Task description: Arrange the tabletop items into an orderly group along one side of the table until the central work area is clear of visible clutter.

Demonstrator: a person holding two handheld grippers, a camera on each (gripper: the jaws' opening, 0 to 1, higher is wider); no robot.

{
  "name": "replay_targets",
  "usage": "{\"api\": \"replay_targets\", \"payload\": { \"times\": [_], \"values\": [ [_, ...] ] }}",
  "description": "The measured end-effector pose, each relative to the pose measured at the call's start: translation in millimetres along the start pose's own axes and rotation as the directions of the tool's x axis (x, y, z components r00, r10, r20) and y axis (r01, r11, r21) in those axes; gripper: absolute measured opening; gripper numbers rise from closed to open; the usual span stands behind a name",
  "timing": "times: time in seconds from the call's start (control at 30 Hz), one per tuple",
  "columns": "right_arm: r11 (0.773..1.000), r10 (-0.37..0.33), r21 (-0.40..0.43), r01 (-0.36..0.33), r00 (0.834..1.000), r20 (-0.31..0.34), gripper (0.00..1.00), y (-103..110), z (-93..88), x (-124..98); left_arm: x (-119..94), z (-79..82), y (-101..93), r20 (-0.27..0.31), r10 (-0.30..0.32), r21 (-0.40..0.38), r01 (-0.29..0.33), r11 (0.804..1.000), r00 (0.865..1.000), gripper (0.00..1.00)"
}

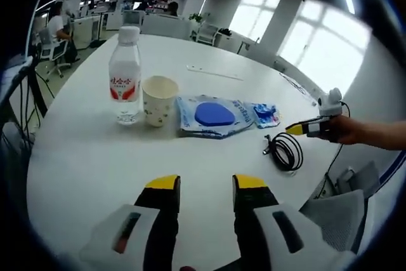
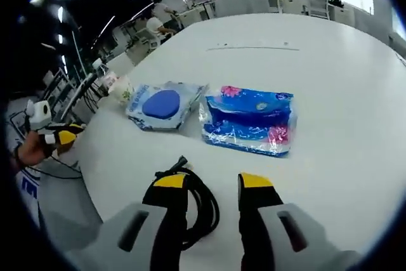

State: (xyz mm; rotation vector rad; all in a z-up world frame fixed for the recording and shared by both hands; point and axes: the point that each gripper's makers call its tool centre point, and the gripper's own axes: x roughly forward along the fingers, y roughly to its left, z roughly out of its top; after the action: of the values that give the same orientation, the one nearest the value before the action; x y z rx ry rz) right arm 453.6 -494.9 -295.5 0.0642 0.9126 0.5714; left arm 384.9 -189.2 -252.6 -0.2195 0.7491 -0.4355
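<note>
The large white oval table point(image 1: 95, 157) is carrying everything, and the clear plastic water bottle with the red label and white cap point(image 1: 125, 74) is serving here as the landmark. Judging by the left gripper view, most of the sorting is already done: the items are lying in one line running away from the bottle.

Touching or just beside the bottle is standing the cream paper cup with a small printed pattern point(image 1: 158, 100). Next past the cup is lying the clear plastic packet holding a round blue pad point(image 1: 212, 116), and beyond that the smaller blue packet printed with pink flowers point(image 1: 263, 113). Farthest from the bottle, at the line's end and a little off it, is lying the coiled black cable point(image 1: 285, 150); it seems to be the piece left to tidy.

Well apart from the bottle, across the table, a thin pale strip point(image 1: 214, 72) is lying alone, and it may also need gathering.

The right gripper point(image 2: 212, 185) is hanging over the cable with its jaws apart, gripping nothing. The left gripper point(image 1: 204, 183) is hovering over bare table, jaws likewise apart and empty.
</note>
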Motion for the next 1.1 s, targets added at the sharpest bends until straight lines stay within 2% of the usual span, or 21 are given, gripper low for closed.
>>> {"api": "replay_targets", "payload": {
  "times": [0.17,0.2,0.27,0.57,0.77,0.83,0.9,0.97,1.1],
  "values": [
    [0.994,-0.002,-0.111,-0.006,0.997,-0.075,0.33,4,-7.7,7,-3,-0.2,1.3,-0.002,0.0,0.016,0.0,1.0,1.0,0.34],
    [0.988,-0.02,-0.158,0.003,0.994,-0.106,0.33,3,-13.0,10,-5,-0.4,1.2,-0.004,0.0,0.021,0.0,1.0,1.0,0.34],
    [0.981,-0.027,-0.195,0.0,0.991,-0.133,0.34,3,-17.9,13,-8,-1.4,2.0,-0.004,0.001,0.022,-0.001,1.0,1.0,0.35],
    [0.979,-0.037,-0.202,0.003,0.986,-0.163,0.34,7,-27.5,25,-19,-5.5,8.4,-0.007,0.008,0.023,-0.008,1.0,1.0,0.37],
    [0.978,-0.055,-0.209,0.018,0.984,-0.171,0.28,5,-31.1,29,-23,-2.5,10.7,-0.002,0.008,0.031,-0.008,0.999,1.0,0.37],
    [0.973,-0.077,-0.23,0.034,0.98,-0.182,0.23,2,-34.3,29,-26,-0.6,12.7,0.007,0.012,0.031,-0.012,0.999,1.0,0.37],
    [0.965,-0.106,-0.258,0.054,0.975,-0.195,0.13,0,-37.4,28,-29,0.4,14.6,0.02,0.012,0.023,-0.012,1.0,1.0,0.37],
    [0.97,-0.103,-0.236,0.059,0.979,-0.176,0.1,4,-34.9,28,-31,-0.6,15.2,0.025,0.011,0.02,-0.012,1.0,1.0,0.37],
    [0.972,-0.118,-0.223,0.077,0.977,-0.177,0.04,4,-36.4,28,-34,-4.7,15.0,0.028,0.006,0.014,-0.007,1.0,1.0,0.36]
  ]
}}
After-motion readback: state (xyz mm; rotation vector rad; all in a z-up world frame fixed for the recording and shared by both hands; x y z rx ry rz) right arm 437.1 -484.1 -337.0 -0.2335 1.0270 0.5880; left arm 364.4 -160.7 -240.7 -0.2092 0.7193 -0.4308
